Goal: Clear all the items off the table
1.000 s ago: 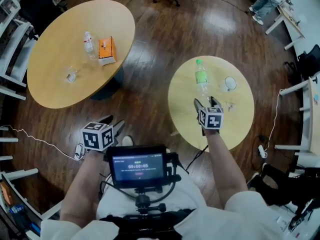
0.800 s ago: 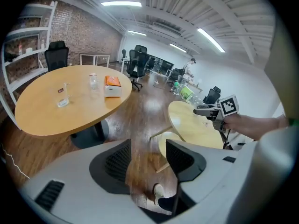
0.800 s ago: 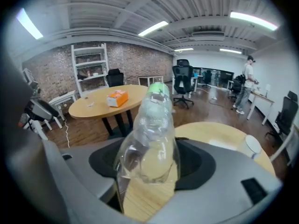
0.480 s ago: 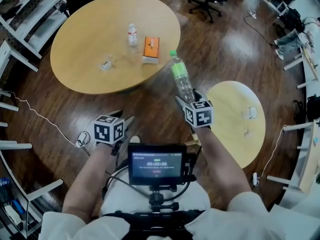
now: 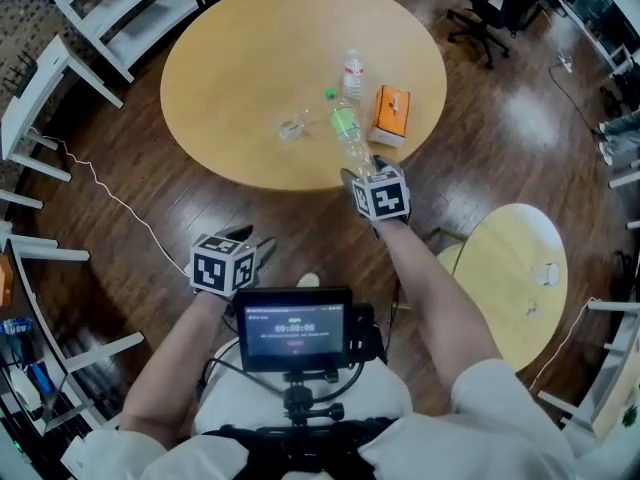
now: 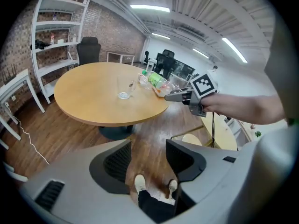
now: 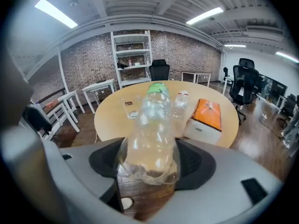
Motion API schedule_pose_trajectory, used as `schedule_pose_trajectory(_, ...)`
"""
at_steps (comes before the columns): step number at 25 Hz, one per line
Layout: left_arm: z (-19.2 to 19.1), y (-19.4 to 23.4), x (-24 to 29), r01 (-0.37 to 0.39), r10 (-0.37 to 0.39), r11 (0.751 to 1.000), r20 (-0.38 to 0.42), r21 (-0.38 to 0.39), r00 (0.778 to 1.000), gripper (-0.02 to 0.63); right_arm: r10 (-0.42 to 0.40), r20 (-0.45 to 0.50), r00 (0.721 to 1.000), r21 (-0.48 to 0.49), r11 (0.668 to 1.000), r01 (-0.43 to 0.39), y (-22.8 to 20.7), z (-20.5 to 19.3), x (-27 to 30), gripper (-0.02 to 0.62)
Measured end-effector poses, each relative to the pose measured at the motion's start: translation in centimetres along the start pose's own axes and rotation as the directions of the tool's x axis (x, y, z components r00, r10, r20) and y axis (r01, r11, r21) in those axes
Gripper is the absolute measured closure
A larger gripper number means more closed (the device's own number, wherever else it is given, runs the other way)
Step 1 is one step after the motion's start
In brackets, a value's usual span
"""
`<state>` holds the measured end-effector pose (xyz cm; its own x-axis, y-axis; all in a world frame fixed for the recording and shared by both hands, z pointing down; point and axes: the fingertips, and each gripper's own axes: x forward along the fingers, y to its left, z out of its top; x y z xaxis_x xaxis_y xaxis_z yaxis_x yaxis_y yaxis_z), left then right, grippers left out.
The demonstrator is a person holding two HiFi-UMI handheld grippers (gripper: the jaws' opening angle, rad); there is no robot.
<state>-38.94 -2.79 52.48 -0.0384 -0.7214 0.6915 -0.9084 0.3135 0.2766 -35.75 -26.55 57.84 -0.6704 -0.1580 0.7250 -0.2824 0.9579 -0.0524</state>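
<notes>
Right tongs (image 5: pixel 361 170) pinch the base end of a clear plastic bottle (image 5: pixel 348 136) w/ green label & cap. They hold it tilted, cap end pointing far, over the near edge of the large round surface (image 5: pixel 230 78). Seen from the side, the bottle hangs in the air just above that edge, not resting on the wood.

On the same surface, beyond the held bottle, a small water bottle (image 5: pixel 352 73) stands upright w/ an orange box (image 5: pixel 390 115) just to its right. A clear glass (image 5: pixel 293 126) sits to the left, apart from both.

Left tongs (image 5: pixel 252 240) hang low at near left, jaws spread w/ nothing btwn them, only dark wood floor (image 5: pixel 150 198) & the person's shoes (image 6: pixel 139 183) beneath. A small monitor (image 5: pixel 293 328) sits at the person's chest.

At right, well apart from the large one, a smaller round surface (image 5: pixel 500 258) carries a couple of items too small to tell. White shelving (image 5: pixel 100 8) is at far left & a black office chair (image 5: pixel 500 8) at far right.
</notes>
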Motion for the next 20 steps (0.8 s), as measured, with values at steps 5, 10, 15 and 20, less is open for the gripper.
schedule_pose_trajectory(5,-0.1,5.0,-1.1,-0.039,0.039,0.999,-0.002,0.000,0.999,0.370,-0.021,-0.081,0.997,-0.006,1.000,0.020,0.5,1.3,7.0,0.278)
schedule_pose_trajectory(10,-0.2,7.1,-0.9,-0.055,0.055,0.998,0.007,-0.017,0.998,0.370,-0.042,-0.140,0.989,-0.006,0.999,0.042,-0.6,1.0,10.6,0.275)
schedule_pose_trajectory(15,0.6,7.2,-0.3,-0.033,0.033,0.999,0.003,-0.013,0.999,0.370,-0.027,-0.165,0.986,0.009,1.000,0.029,-0.6,0.6,11.7,0.255)
schedule_pose_trajectory(20,2.2,6.5,1.0,0.013,-0.013,1.000,0.013,-0.006,1.000,0.370,-0.026,-0.123,0.992,0.007,1.000,0.027,-0.6,1.2,9.7,0.215)
